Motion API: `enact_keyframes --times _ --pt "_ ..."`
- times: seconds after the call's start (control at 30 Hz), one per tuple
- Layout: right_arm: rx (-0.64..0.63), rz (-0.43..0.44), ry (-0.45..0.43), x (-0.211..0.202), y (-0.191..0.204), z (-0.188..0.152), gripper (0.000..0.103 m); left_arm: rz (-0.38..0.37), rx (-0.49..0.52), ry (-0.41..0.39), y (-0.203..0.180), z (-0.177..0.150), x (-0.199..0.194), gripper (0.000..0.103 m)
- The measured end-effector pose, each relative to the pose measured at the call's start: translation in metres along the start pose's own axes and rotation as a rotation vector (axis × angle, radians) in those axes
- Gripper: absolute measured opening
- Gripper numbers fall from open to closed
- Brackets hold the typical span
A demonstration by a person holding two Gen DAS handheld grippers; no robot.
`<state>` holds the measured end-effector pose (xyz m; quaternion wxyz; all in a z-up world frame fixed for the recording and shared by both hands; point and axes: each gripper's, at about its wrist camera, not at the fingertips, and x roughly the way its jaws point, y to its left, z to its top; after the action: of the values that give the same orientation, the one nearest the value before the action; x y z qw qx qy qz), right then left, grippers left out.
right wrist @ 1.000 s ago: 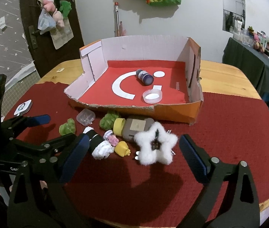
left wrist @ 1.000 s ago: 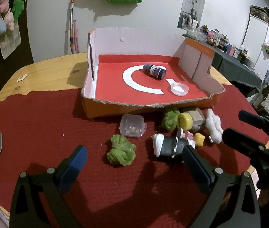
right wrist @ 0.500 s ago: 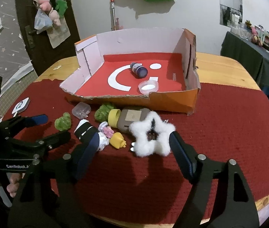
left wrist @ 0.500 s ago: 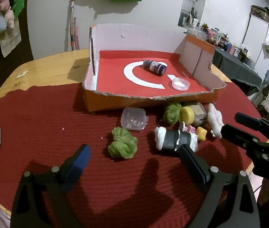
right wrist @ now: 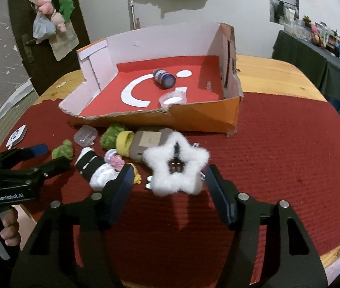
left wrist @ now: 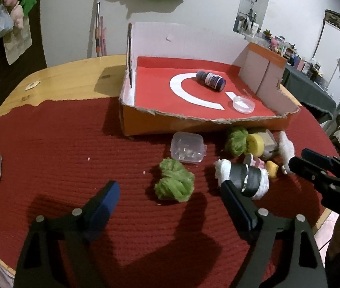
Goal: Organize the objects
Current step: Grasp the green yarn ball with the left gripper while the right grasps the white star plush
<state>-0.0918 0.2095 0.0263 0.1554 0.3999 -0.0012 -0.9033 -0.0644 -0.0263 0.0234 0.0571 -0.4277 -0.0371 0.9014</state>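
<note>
Right gripper (right wrist: pixel 167 184) has moved in vs 1 s ago: its fingers, spread wide, now flank the white fluffy star (right wrist: pixel 176 165) at frame centre, not clamping it; before, the star sat well ahead of the tips. Left gripper (left wrist: pixel 170 196) also closer, fingers wide apart, holding nothing; green yarn ball (left wrist: pixel 174 183) lies between the tips, lower centre, and the right finger (left wrist: pixel 235 204) overlaps the black-and-white roll (left wrist: pixel 244 177). Objs on the red mat (left wrist: pixel 62 144) unchanged: clear plastic case (left wrist: pixel 188 146), 2nd green ball (left wrist: pixel 236 140), yellow-capped bottle (right wrist: pixel 143 141). Cardboard box (right wrist: pixel 201 117), upper centre, has the same dark bottle (right wrist: pixel 164 78) and clear dish (right wrist: pixel 172 98) as before.
</note>
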Motion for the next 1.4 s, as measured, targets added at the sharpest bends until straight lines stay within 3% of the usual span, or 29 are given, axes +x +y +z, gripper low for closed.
enact_keyframes --times 0.33,0.63,0.8,0.9,1.4 --pt "0.008 0.005 0.020 0.013 -0.004 0.001 0.055 0.005 0.017 0.016 -0.002 0.001 0.010 0.073" --pt "0.014 0.009 0.030 0.021 -0.008 0.003 0.052 0.013 0.020 0.013 -0.003 0.005 0.013 0.067" --pt "0.000 0.004 0.029 0.022 -0.006 0.003 0.046 0.019 0.018 0.011 -0.003 0.006 0.014 0.055" --pt "0.007 0.011 0.023 0.020 -0.007 0.002 0.044 0.008 0.016 0.012 -0.002 0.006 0.013 0.035" --pt "-0.004 0.044 -0.010 0.005 0.003 0.004 0.043 0.000 0.025 -0.014 -0.007 0.005 0.000 0.033"
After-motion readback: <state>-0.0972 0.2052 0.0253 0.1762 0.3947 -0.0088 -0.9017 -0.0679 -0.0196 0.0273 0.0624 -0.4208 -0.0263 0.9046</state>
